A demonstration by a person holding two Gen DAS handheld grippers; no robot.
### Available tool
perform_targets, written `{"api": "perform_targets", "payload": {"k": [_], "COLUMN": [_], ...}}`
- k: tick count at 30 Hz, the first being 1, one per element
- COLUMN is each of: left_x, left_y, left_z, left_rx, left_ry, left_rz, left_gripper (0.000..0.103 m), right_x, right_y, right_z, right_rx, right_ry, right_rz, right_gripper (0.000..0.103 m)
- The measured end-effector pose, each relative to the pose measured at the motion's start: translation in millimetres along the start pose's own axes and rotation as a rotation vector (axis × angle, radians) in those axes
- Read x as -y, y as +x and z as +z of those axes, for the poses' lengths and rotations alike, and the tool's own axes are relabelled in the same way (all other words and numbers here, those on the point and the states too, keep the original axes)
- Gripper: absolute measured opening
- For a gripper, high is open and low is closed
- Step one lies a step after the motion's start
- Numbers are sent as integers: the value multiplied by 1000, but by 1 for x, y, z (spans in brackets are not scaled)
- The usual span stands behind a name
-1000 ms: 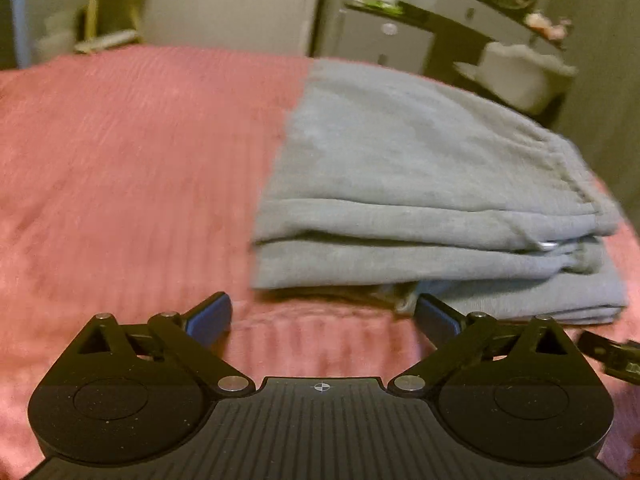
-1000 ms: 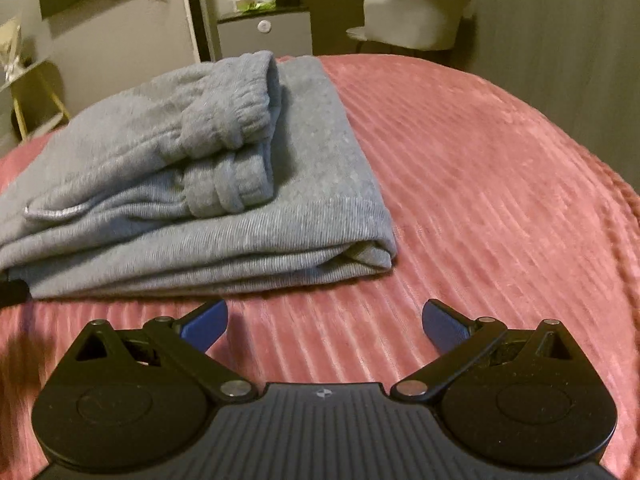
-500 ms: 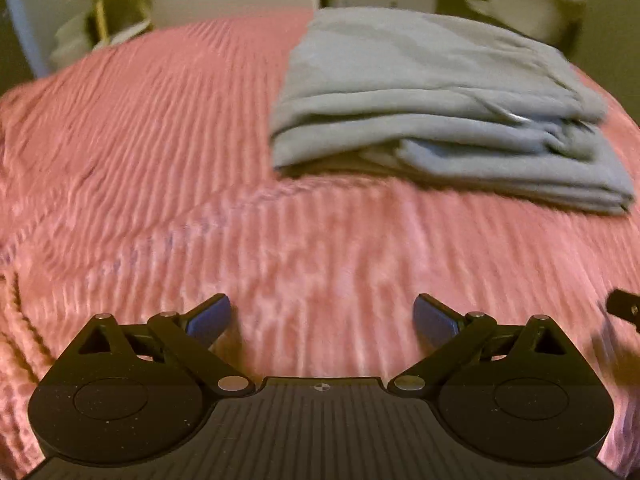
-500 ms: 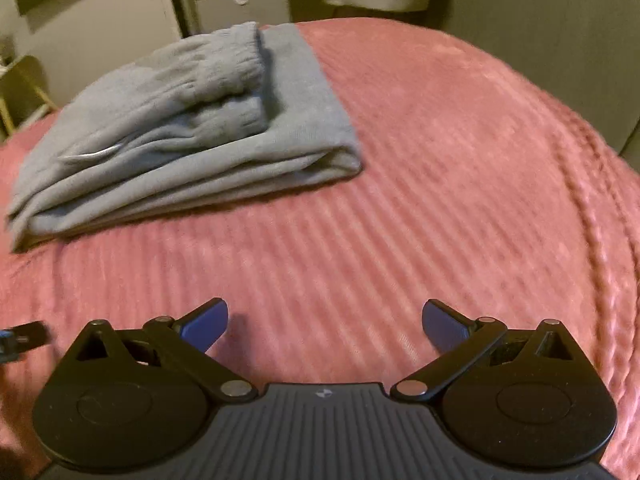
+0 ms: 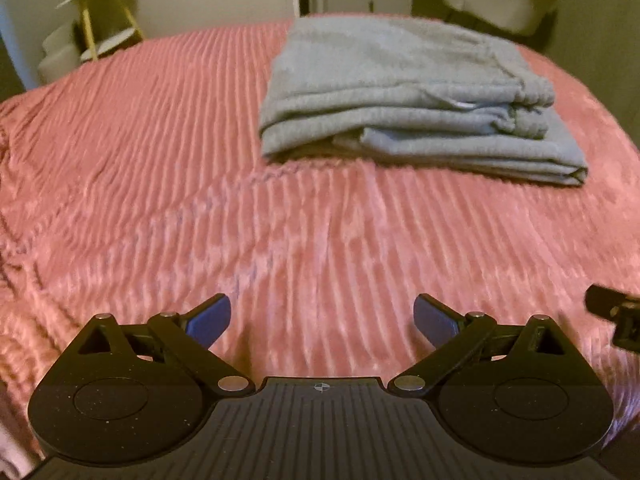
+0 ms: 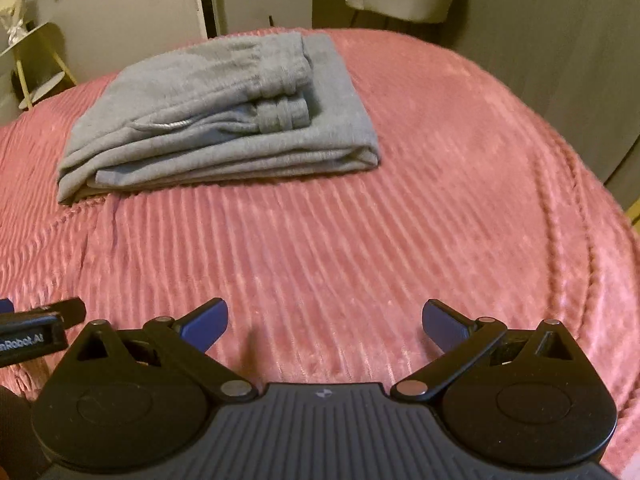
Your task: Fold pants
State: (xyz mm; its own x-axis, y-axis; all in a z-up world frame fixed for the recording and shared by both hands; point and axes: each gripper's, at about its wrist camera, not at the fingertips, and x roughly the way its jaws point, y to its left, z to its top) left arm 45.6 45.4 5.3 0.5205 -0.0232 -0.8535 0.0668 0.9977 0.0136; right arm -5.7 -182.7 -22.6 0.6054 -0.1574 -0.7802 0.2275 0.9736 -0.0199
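The grey pants (image 5: 404, 92) lie folded in a flat stack on the pink ribbed bed (image 5: 200, 208), at about 1 o'clock from the left gripper (image 5: 322, 316). Their long axis runs left-right, cuffed ends toward 3 o'clock. Soft fleece, layered edges showing. Both the left and right gripper (image 6: 325, 320) have jaws spread apart, holding nothing.

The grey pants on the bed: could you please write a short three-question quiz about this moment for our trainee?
1. True or false: the left gripper is clamped on the grey pants.
2. Multiple choice: the pants lie A) spread flat, B) folded in a stack, C) hanging off the edge of the pink bedspread.
3. Fill in: the right gripper is ____ and holds nothing.

Key: 1 false, it is open and apart from them; 2 B; 3 open.
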Motion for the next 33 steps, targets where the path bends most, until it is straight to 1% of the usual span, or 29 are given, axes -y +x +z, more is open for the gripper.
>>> {"api": "perform_targets", "payload": {"k": [3, 7, 9, 12, 14, 16, 18, 19, 22, 33], "left_x": [5, 20, 26, 27, 24, 19, 19, 19, 24, 25], "left_y": [-2, -9, -13, -21, -25, -28, -29, -29, -28, -12], "left_z": [9, 22, 29, 37, 43, 47, 51, 53, 57, 67], "left_rx": [-58, -106, -102, -84, -94, -110, -131, -134, -132, -180], "left_ry": [36, 148, 177, 181, 155, 121, 109, 111, 124, 106], "left_rz": [23, 36, 54, 63, 34, -11, -31, -30, 3, 10], "left_gripper": [101, 101, 101, 101, 101, 101, 101, 101, 101, 101], "right_x": [-4, -7, -8, -9, -10, -10, -10, -10, -11, -15], "right_y": [-9, -14, -17, -19, -20, -21, -19, -17, -14, 6], "right_z": [12, 30, 38, 46, 50, 52, 55, 56, 59, 64], "right_rx": [9, 1, -1, 1, -7, -16, -40, -50, -61, -127], "right_ry": [-2, -1, 3, 1, -1, -4, -8, -10, -12, -24], "right_rz": [-10, 1, -3, 5, 5, 11, 5, 1, 1, -19], "right_gripper": [103, 103, 103, 103, 103, 103, 103, 103, 103, 103]}}
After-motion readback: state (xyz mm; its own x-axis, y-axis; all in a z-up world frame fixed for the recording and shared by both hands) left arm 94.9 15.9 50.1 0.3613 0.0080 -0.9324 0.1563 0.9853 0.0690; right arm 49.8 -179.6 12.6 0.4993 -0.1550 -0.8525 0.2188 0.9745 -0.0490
